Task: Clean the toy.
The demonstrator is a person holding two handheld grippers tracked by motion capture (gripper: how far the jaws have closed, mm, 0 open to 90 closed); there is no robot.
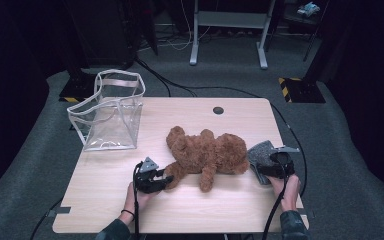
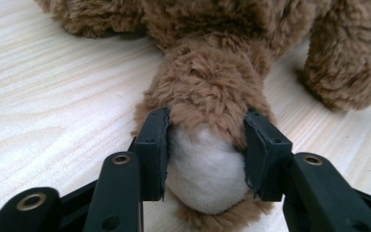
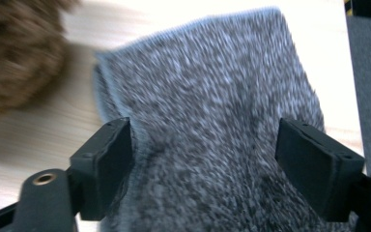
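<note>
The left gripper (image 2: 205, 145) has its two black jaws pressed against either side of a paw of the fluffy brown teddy bear (image 1: 207, 152), the pads denting the fur around the paw's white sole (image 2: 203, 174); it is closed on that paw, about as far as the soft stuffing allows. Gripping a limb rather than the bulky body makes sense, since the paw is narrow enough to fit between the jaws. From this gripper the bear's body stretches straight ahead, lying flat on the pale wooden table (image 1: 105, 200), with another limb just off to the side.

The right gripper (image 3: 222, 159) sits at the bear's far end, over a speckled grey fleece cloth (image 3: 207, 106). Its jaws stand apart with the cloth between them. The right gripper view is blurred, so I cannot say for sure, but the pads seem only to flank the fabric without pinching it. The cloth lies just beside the bear's head end, touching or nearly so.

Beyond the left gripper, well apart, a clear plastic tote bag with white trim (image 1: 111, 112) stands upright with its mouth open, probably the place where the bear is meant to go.
</note>
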